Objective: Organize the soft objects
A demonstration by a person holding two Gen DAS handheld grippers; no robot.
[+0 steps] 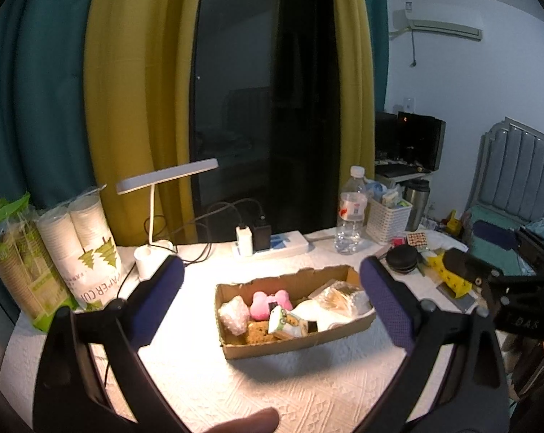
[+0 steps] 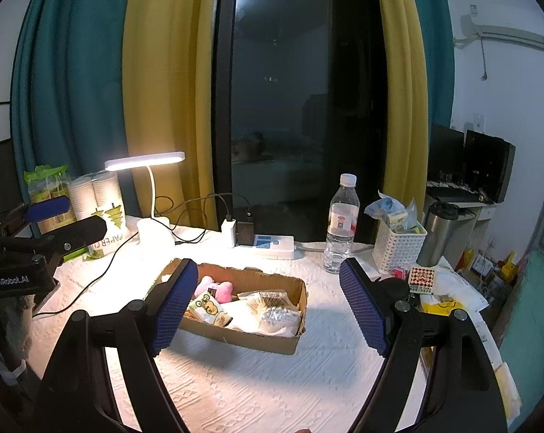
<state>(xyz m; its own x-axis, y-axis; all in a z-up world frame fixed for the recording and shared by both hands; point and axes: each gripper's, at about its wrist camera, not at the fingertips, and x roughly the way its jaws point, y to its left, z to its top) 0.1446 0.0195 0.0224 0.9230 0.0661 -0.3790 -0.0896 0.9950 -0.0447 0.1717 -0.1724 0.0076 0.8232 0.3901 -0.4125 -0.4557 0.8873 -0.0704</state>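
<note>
Left wrist: both tools spread wide, holding nothing, short of cardboard box rim.

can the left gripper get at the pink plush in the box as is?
Probably yes. The left gripper is open and empty, the box is open-topped, and the pink plush lies on top near the back wall, uncovered. Neighbouring packets crowd it, so a top-down pinch seems safest.

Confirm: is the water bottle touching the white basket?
Apart. The right wrist view shows bare tablecloth between the water bottle and the white basket.
</note>
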